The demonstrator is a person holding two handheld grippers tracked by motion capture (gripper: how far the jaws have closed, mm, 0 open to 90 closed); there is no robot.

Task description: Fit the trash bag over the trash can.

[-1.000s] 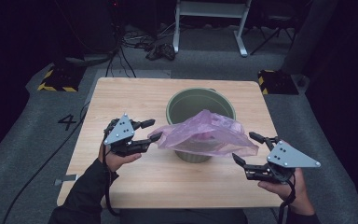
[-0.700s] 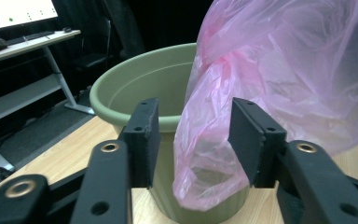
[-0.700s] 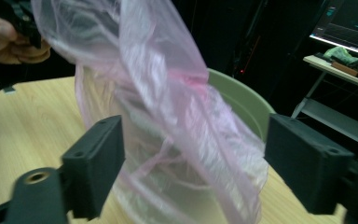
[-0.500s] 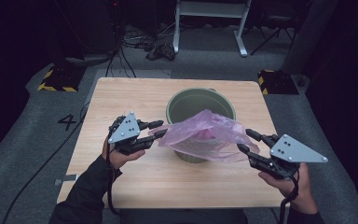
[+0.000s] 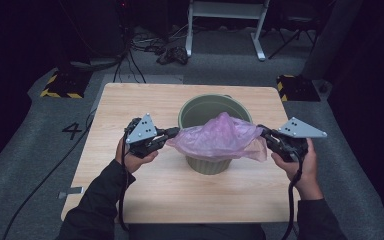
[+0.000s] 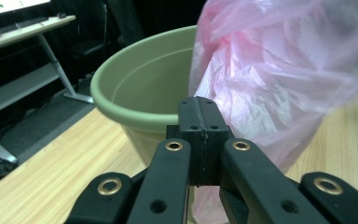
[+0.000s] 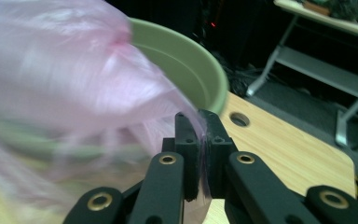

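Wooden table (image 5: pixel 130 107) at centre; tangled cables (image 5: pixel 172 52) at 12 o'clock; white metal stand (image 5: pixel 225 15) at 12; hazard-striped blocks (image 5: pixel 60 85) at 10 and 2.

Pink see-thru bag (image 5: pixel 219 136) — olive-green bucket (image 5: pixel 200 107), light wood-grain table (image 5: pixel 130 100), blk claws.

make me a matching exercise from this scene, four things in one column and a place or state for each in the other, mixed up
Things:
1. round green plastic bucket
2. thin pink plastic bag
3. left hand-held gripper
4. pale wooden table

Places or states:
A. shut on the bag's left edge
B. stretched over the bucket's near rim between both grippers
C. stands upright at the middle of the table
D. carries the bucket

Pairs: 1-C, 2-B, 3-A, 4-D
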